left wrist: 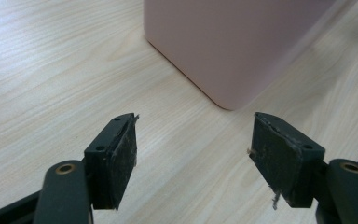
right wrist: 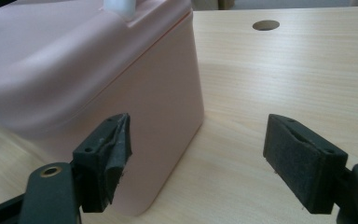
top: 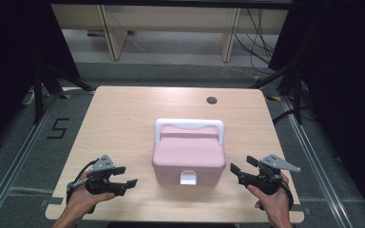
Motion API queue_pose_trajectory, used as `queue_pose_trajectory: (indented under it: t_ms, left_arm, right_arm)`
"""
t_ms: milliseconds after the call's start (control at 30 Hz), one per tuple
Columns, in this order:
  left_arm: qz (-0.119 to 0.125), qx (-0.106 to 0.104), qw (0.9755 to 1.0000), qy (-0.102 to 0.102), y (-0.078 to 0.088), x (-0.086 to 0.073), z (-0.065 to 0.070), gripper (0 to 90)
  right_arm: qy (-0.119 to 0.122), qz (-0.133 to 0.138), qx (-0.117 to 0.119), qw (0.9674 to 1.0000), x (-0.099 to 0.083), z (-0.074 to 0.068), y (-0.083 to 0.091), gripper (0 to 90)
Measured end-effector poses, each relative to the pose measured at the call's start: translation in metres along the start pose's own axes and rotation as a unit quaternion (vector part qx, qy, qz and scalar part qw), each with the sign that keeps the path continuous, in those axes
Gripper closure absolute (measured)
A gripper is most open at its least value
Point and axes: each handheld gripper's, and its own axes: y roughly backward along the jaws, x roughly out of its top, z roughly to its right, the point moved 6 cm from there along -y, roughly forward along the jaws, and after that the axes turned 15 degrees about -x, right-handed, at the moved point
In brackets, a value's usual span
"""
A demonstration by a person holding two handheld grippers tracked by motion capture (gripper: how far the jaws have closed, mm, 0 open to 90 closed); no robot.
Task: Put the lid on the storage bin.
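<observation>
A pink lidded box with a white handle and a white front latch stands mid-table, lid down. My left gripper rests near the front edge, left of the box, open and holding nothing. In the left gripper view its jaws spread wide with the box's corner just ahead. My right gripper sits to the right of the box, open and holding nothing. The right gripper view has the box's side wall close beside the left pad, apart from it.
The light wooden table has a round cable hole at the far right. Dark curtains flank both sides. Wooden furniture legs and cables stand on the floor beyond the table. A "5" is marked on the floor at left.
</observation>
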Motion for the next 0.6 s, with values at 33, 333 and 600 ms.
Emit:
queue_pose_trajectory:
  t_ms: [33,333,600]
  left_arm:
    - [-0.009,0.002,0.9999,-0.006,0.002,-0.001,0.000,30.8]
    - [-0.009,-0.005,0.9999,-0.005,0.001,-0.006,0.007,28.7]
    - [-0.022,-0.010,0.9996,-0.013,0.002,-0.012,0.015,25.0]
  right_arm:
    - [0.001,0.002,0.004,1.0000,-0.001,-0.001,0.000,24.2]
    - [0.002,-0.002,0.020,0.9998,-0.012,-0.011,0.009,18.0]
    - [0.006,-0.002,0.028,0.9996,-0.019,-0.016,0.013,16.6]
